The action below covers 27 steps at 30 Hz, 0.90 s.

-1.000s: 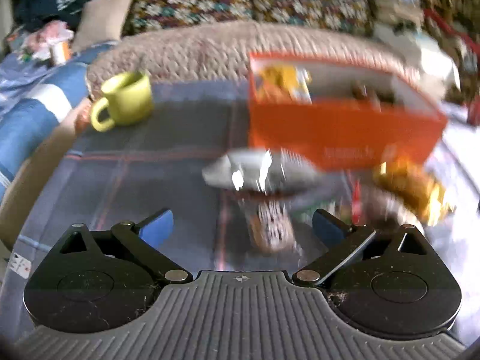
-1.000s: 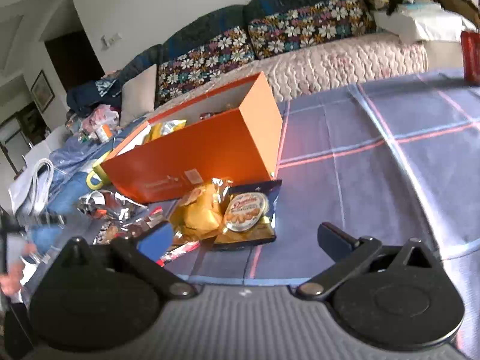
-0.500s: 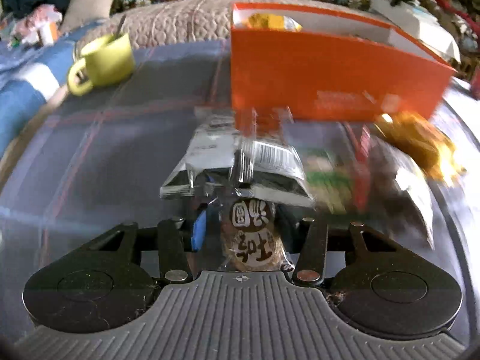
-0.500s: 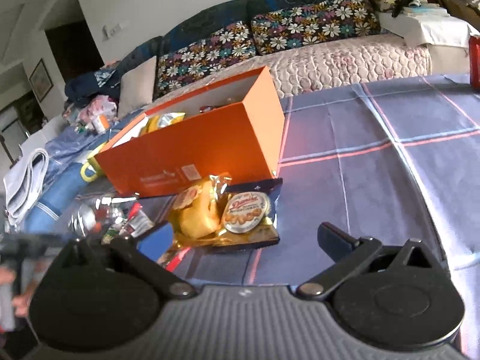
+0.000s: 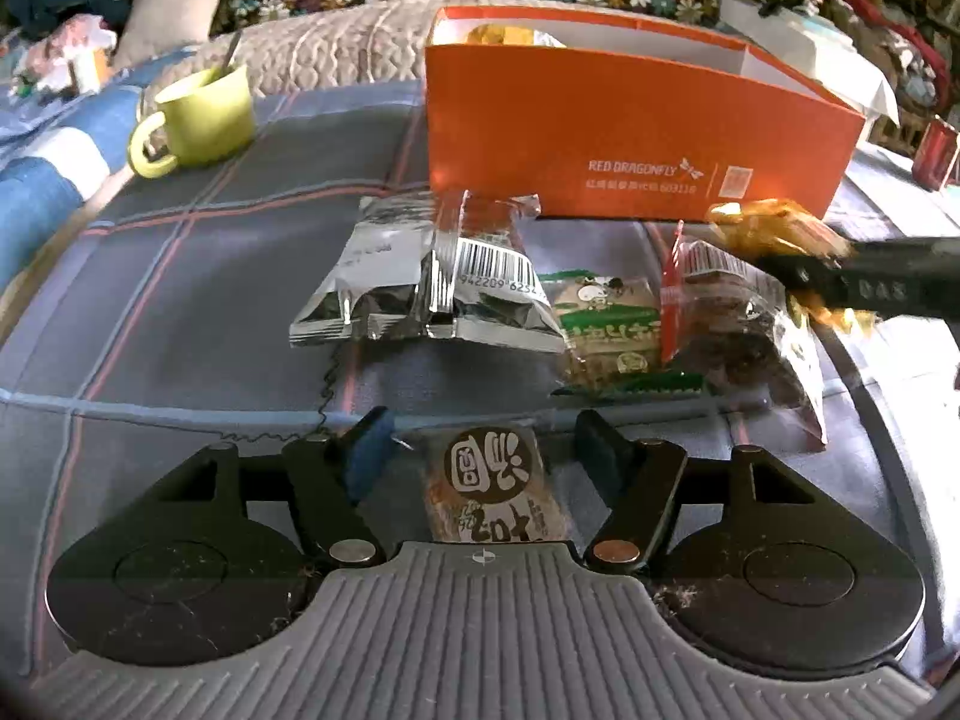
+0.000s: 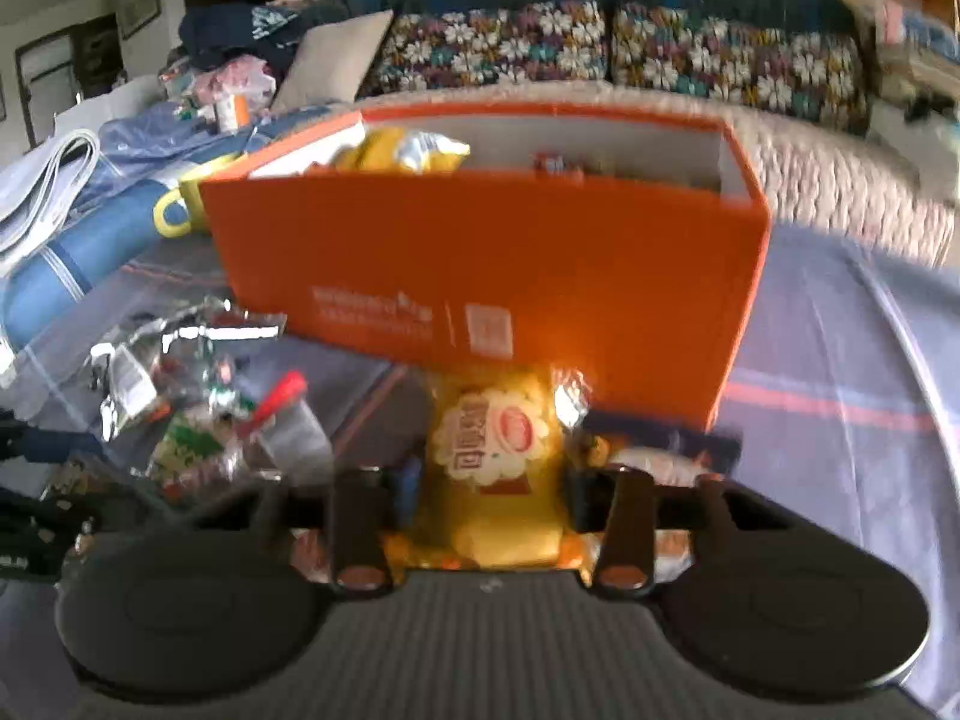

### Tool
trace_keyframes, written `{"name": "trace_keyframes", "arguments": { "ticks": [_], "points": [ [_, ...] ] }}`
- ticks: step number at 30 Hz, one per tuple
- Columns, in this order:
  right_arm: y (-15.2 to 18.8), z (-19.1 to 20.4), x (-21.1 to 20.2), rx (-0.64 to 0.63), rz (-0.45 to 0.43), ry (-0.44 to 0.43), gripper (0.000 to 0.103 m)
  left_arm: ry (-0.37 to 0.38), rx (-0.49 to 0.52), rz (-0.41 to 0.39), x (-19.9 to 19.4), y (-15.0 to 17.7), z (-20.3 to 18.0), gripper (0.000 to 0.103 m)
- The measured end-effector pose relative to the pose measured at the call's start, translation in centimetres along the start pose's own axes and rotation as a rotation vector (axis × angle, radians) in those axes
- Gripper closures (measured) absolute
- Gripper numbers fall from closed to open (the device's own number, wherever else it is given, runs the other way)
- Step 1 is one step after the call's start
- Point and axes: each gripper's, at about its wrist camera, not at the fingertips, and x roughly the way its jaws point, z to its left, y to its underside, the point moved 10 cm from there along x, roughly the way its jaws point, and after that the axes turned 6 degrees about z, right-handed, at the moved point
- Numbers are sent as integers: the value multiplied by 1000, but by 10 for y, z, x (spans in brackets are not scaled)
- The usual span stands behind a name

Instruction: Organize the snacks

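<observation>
An open orange box (image 5: 630, 138) with snacks inside stands on the plaid table; it also shows in the right wrist view (image 6: 492, 270). My left gripper (image 5: 483, 438) is open, its fingers either side of a brown snack pack (image 5: 495, 495) lying on the table. In front of it lie a silver pack (image 5: 420, 282), a green pack (image 5: 606, 324) and a clear pack of dark snack (image 5: 744, 330). My right gripper (image 6: 486, 480) is shut on a yellow snack bag (image 6: 492, 450) just in front of the box; its arm shows in the left wrist view (image 5: 870, 288).
A green mug (image 5: 198, 120) with a spoon stands at the table's back left. A dark blue cookie pack (image 6: 660, 450) lies by the box's right corner. A red can (image 5: 933, 153) stands at the far right. A sofa with floral cushions (image 6: 600, 54) is behind the table.
My left gripper, shut around the brown pack half a second ago, has opened with the pack still between the fingers. My right gripper has moved in and closed on the yellow bag.
</observation>
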Motion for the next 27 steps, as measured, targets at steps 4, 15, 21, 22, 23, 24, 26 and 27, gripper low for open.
{"name": "trace_keyframes", "arguments": {
  "ticks": [4, 15, 21, 22, 23, 24, 26, 27],
  "points": [
    [28, -13, -40, 2, -20, 29, 62, 2, -6, -1, -2, 2, 1, 79],
    [92, -22, -77, 45, -28, 39, 9, 7, 18, -17, -17, 27, -9, 58],
    [88, -18, -72, 16, -31, 78, 9, -9, -1, -18, -12, 23, -7, 50],
    [89, -17, -72, 3, -32, 83, 9, -10, -3, -18, -11, 23, -7, 50],
    [89, -15, -71, -15, -31, 94, 9, -12, -7, -16, -11, 22, -6, 50],
    [90, -15, -70, -27, -31, 103, 9, -13, -9, -15, -10, 22, -6, 50],
    [88, -15, -69, -18, -34, 106, 9, -14, -11, -16, -10, 22, -6, 50],
    [88, -15, -69, -18, -34, 106, 9, -15, -12, -17, -10, 22, -6, 50]
  ]
}}
